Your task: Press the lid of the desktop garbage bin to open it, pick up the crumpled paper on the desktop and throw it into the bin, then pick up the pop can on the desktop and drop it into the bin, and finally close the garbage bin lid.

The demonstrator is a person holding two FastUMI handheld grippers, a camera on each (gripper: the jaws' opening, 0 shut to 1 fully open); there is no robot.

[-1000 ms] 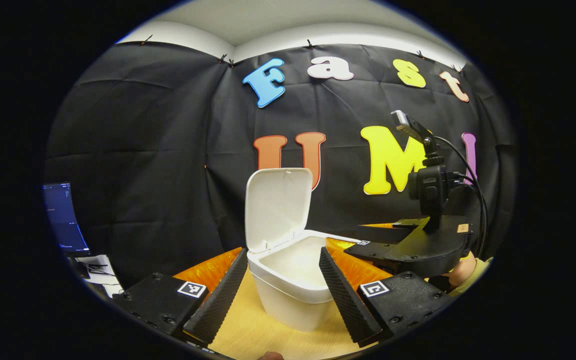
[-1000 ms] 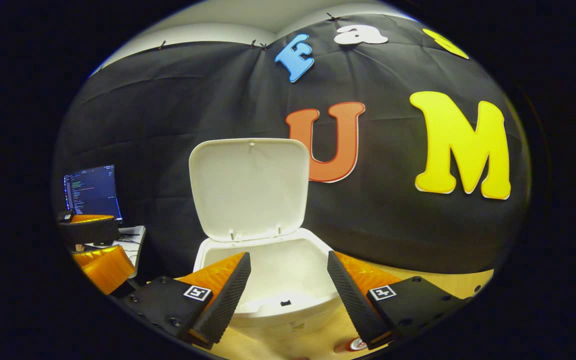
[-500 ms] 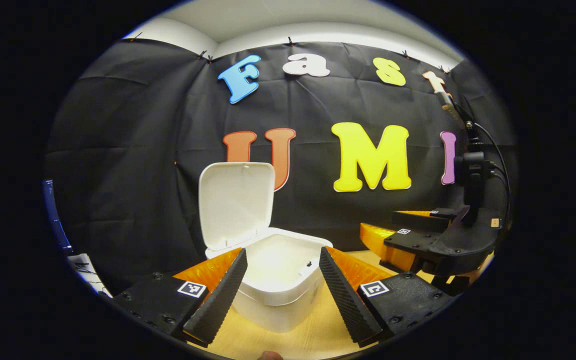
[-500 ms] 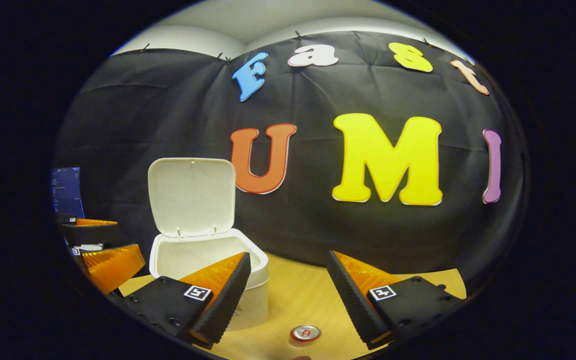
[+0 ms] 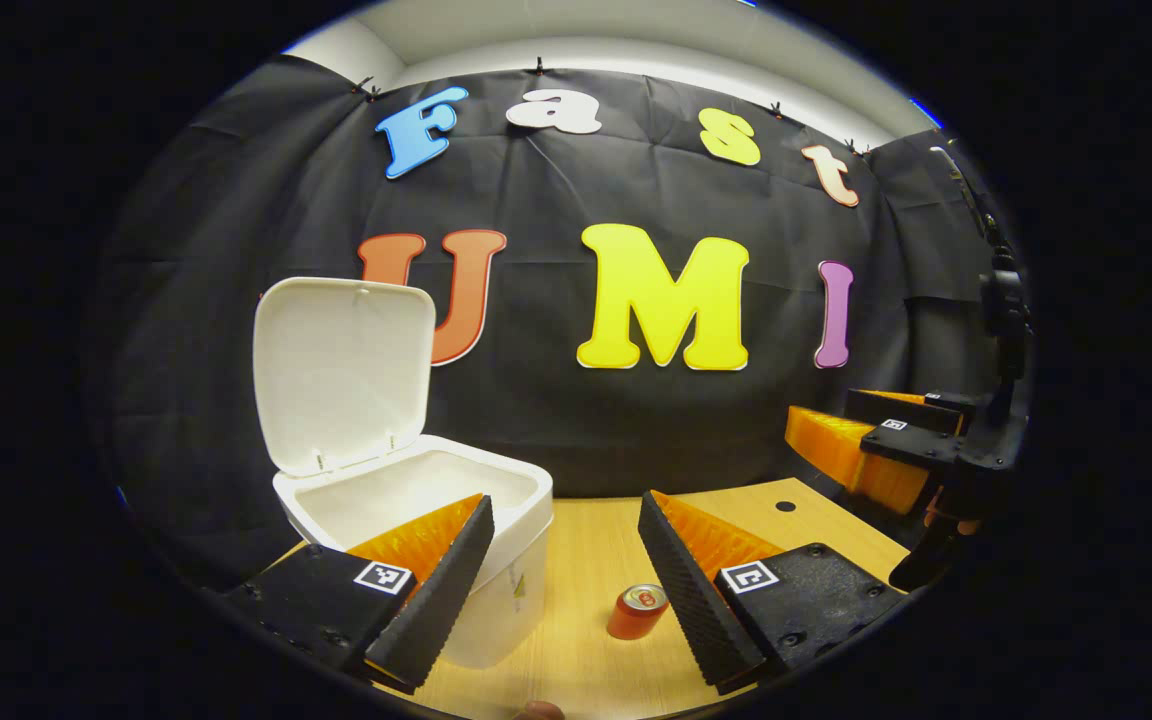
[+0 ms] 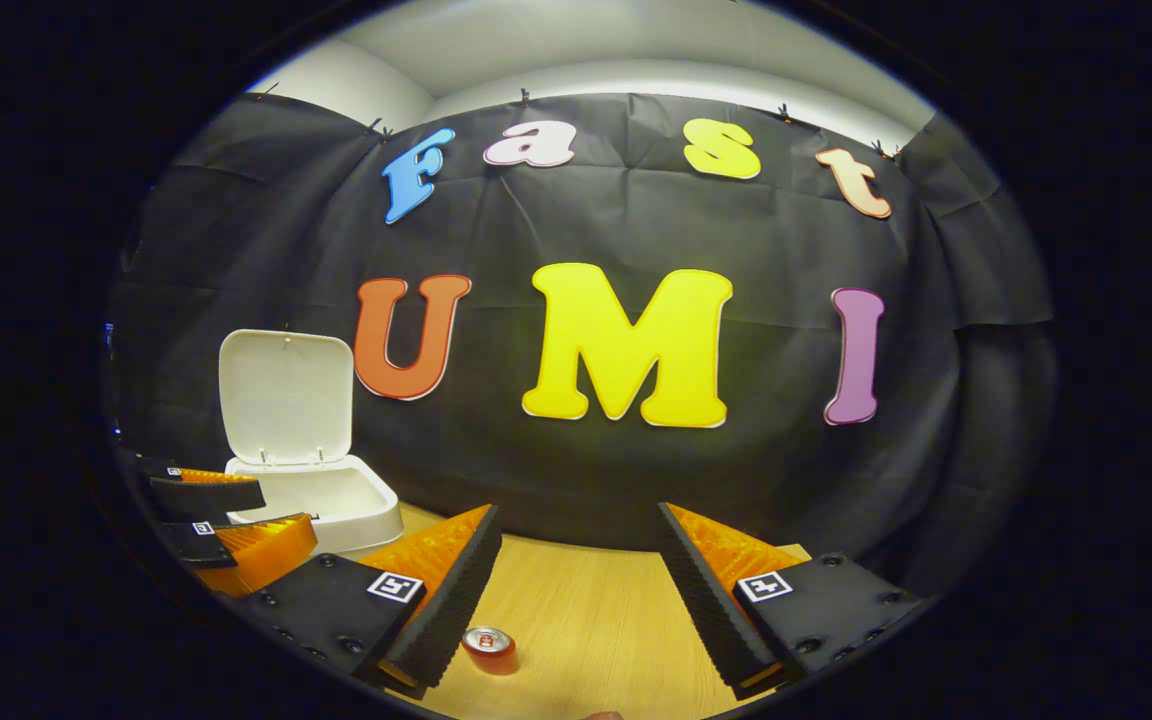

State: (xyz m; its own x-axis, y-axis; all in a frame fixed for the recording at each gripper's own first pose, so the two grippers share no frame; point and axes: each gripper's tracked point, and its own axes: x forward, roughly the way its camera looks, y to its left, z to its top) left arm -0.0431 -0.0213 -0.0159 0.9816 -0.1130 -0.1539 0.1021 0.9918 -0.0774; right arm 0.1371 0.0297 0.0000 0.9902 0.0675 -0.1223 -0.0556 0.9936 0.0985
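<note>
Standing one bin (image 5: pixel 496 520), one can (image 5: pixel 639 611), lid (image 5: pixel 341 370) up

Open wooden table (image 6: pixel 596 610) between bin (image 6: pixel 321 500) and pop can (image 6: pixel 489 648), nothing standing there; upright lid (image 5: pixel 341 370) blocking the bin's back side, mouth free from above and front; can (image 5: pixel 638 611) standing apart from the bin

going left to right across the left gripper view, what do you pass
bin lid, standing open → garbage bin → pop can on the desktop → the other gripper at the far right
</note>
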